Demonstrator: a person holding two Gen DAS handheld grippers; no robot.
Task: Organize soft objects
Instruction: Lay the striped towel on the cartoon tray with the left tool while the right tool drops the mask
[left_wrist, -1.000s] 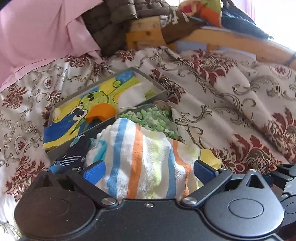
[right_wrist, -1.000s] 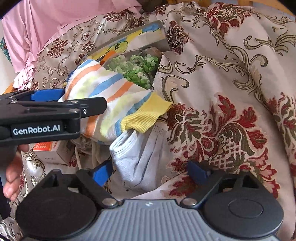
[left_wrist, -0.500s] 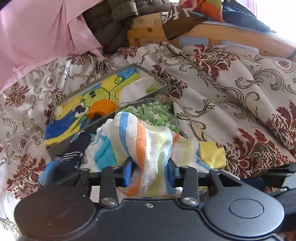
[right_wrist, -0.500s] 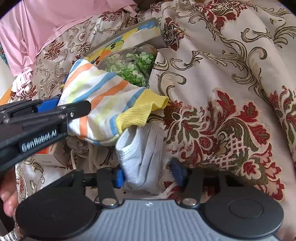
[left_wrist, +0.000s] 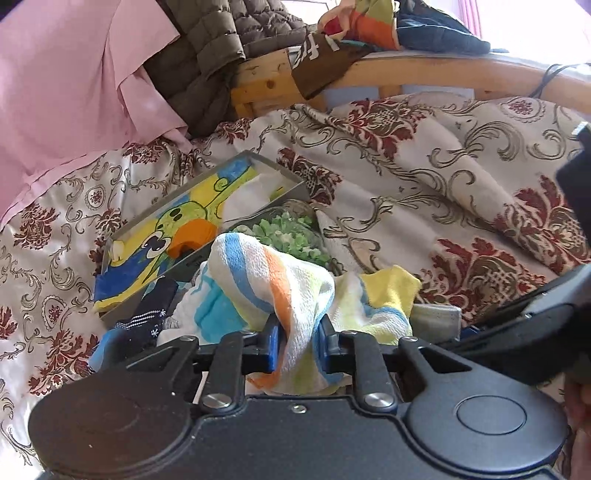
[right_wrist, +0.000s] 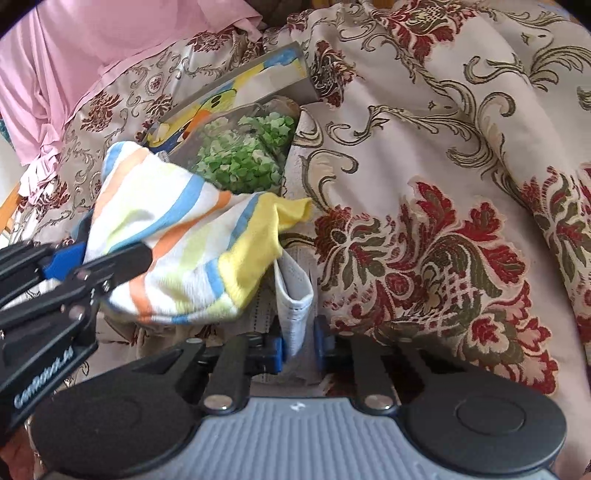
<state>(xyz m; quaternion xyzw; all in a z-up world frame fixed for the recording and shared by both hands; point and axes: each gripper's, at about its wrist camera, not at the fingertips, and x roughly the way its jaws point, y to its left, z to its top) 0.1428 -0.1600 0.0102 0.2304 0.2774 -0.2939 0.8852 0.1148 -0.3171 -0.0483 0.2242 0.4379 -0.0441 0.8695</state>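
Both sets of tongs have come in from wide apart a moment back, and the towel has bunched up with them. The left tongs are closing, blue pads pressing a fold of the white terry towel with blue, orange and yellow stripes, which is lifted into a hump just in front of them. Over on the right, the right tongs are closing too, pinching the lower edge of a pale grey-white pleated face mask that stands up between the pads. In the right wrist view the towel's yellow corner hangs just over the mask, touching it, and the left tongs show at the left edge, gripping the towel.

Behind the towel sits a clear container of small green pieces, right beside a shallow grey box holding a bright cartoon-print cloth in yellow, blue and orange. A dark navy sock with white marks lies to the left of the towel, at the near corner of the box. It all rests on a bed under a cream bedspread with red and olive floral scrolls. A pink sheet is heaped at the far left, and a wooden bed frame runs across the back with clothes piled on it.
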